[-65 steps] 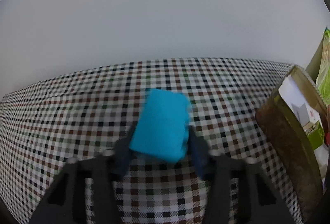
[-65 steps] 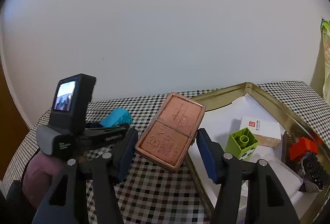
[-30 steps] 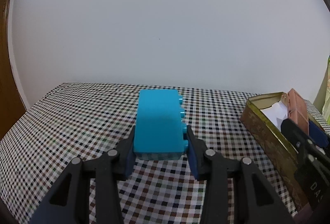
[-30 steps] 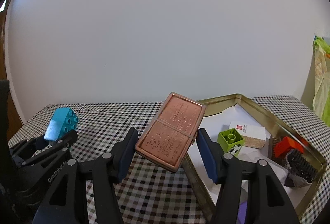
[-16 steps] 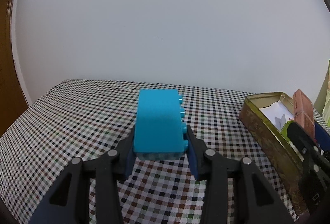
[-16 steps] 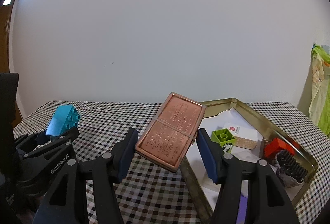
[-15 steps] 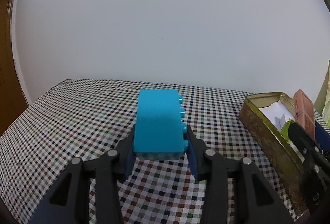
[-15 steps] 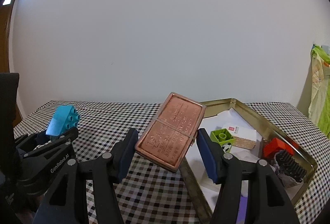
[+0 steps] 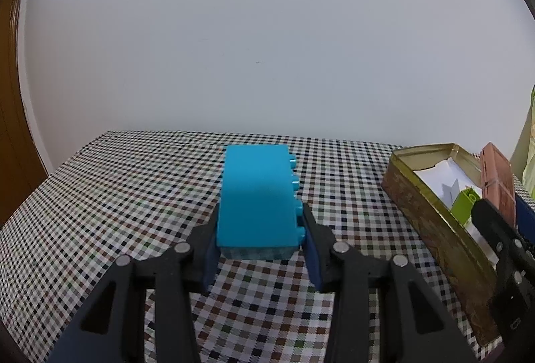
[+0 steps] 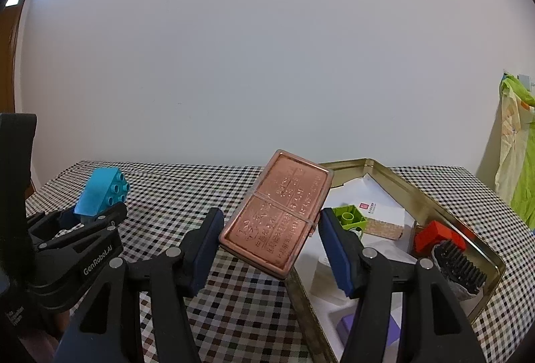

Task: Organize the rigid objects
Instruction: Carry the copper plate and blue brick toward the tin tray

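Observation:
My left gripper is shut on a big cyan building brick, held above the checkered cloth with its studs facing right. From the right wrist view that cyan brick shows at far left, clamped in the left gripper. My right gripper is shut on a flat copper-coloured tin, tilted, hanging over the left edge of the open gold metal box. The copper tin and the gold box also appear at the right of the left wrist view.
Inside the box lie a lime green brick, a white-and-cork block, a red piece, a black comb-like piece, white paper and a purple item. A green bag hangs at right. A white wall backs the table.
Over two seconds both views levelled out, showing more wall and tabletop. In the last second the hands barely moved; both grips are unchanged.

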A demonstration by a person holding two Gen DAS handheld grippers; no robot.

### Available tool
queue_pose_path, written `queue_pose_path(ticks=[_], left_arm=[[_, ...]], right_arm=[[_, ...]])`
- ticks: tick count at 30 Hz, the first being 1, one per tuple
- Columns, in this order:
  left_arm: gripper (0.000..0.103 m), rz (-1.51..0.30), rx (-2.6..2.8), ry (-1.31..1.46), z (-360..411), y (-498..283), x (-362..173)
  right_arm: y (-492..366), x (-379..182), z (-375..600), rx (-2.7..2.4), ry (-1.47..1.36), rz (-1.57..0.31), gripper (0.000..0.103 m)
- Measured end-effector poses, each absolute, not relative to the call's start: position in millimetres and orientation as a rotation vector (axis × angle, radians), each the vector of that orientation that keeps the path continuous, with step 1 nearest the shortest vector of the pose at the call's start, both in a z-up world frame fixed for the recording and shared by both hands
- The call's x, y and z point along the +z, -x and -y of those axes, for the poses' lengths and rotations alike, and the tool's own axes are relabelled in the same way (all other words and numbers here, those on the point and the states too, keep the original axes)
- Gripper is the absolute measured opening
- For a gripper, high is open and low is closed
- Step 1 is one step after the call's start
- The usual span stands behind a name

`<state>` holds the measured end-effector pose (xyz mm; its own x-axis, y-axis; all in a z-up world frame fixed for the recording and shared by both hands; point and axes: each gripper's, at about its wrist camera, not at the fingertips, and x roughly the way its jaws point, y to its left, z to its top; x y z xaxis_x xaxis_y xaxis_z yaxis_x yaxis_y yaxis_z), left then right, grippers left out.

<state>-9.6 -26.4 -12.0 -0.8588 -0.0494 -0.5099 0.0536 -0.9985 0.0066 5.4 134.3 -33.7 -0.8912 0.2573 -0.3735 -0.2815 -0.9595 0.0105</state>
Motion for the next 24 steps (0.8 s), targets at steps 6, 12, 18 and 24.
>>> queue_pose_path(ticks=[6,12,18,24], left_arm=[[0.041,-0.011,-2.984,-0.820,26.9,8.8,-10.6],[0.041,-0.004,-3.003,-0.845,21.5,7.4,-9.8],[0.041,-0.014,-3.024,-0.852,15.7,3.6,-8.4],[0.041,0.019,-3.047,-0.852,0.3,-1.4,-7.4]], right_arm=[[-8.9,-32.8,-134.5,2.809,0.530,-0.081,0.061],[-14.4,-31.5,-137.3,2.811,0.513,-0.065,0.061],[-24.3,-29.1,-145.3,2.798,0.490,-0.060,0.061],[-35.0,-27.3,-158.1,2.780,0.476,-0.078,0.061]])
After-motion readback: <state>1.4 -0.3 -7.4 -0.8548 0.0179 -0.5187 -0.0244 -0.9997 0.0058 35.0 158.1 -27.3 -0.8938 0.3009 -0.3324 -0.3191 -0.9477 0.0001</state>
